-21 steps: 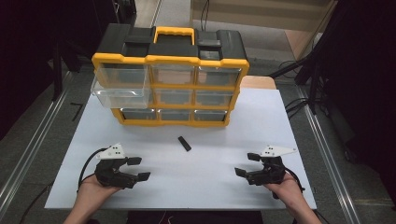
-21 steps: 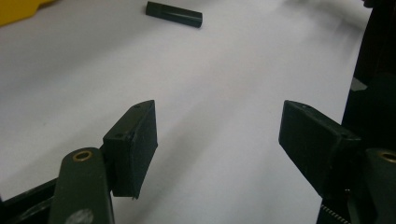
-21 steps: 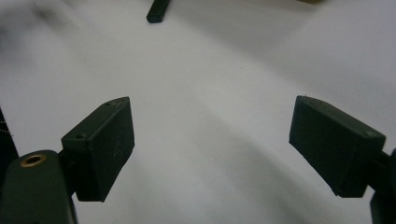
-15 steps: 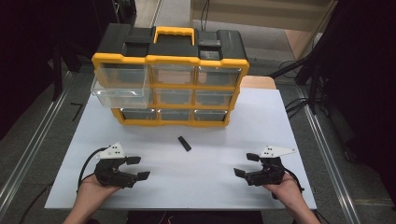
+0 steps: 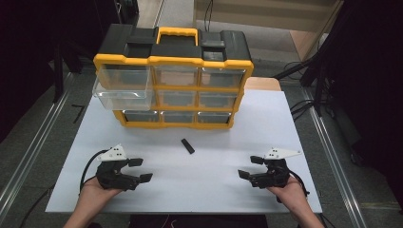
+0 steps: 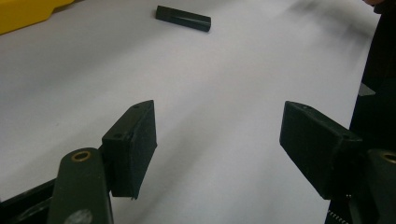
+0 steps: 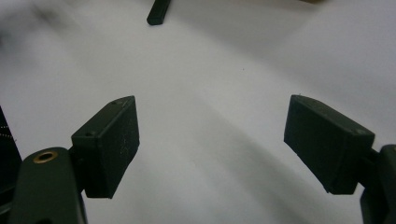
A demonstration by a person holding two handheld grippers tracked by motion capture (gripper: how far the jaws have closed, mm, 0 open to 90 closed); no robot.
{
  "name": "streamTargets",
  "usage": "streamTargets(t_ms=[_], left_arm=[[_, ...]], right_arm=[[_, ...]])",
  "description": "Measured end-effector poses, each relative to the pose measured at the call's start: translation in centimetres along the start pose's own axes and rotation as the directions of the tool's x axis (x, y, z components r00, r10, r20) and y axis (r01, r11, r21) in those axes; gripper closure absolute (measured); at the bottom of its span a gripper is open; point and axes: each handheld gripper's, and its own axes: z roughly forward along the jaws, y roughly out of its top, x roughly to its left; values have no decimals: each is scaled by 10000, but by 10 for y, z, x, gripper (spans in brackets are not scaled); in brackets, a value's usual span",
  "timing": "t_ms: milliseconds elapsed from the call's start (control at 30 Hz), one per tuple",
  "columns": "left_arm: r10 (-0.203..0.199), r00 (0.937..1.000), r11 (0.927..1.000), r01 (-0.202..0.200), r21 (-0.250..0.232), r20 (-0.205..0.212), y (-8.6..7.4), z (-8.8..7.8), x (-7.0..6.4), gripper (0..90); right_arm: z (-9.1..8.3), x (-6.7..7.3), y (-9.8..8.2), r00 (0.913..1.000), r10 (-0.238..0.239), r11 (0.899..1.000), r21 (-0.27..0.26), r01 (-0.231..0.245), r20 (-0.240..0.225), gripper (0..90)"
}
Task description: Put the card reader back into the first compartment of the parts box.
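Both my grippers, left gripper (image 5: 139, 169) and right gripper (image 5: 250, 167), rest with jaws spread and empty on the white table (image 5: 294, 123), the small black bar (image 5: 187, 146) between them, while the high view adds the yellow drawer organizer (image 5: 173, 76) behind it.

Yellow-black drawer organizer (image 5: 173, 80) at far side of white board (image 5: 285, 128) — top-left clear drawer (image 5: 124, 92) pulled out.
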Motion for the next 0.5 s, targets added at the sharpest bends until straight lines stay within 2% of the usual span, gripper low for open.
streamTargets(t_ms=[500], left_arm=[[40, 10000, 10000, -40, 31, -81, 0, 0, -1, 285]], right_arm=[[0, 0, 0, 9999, 93, 9999, 40, -94, 38, 162]])
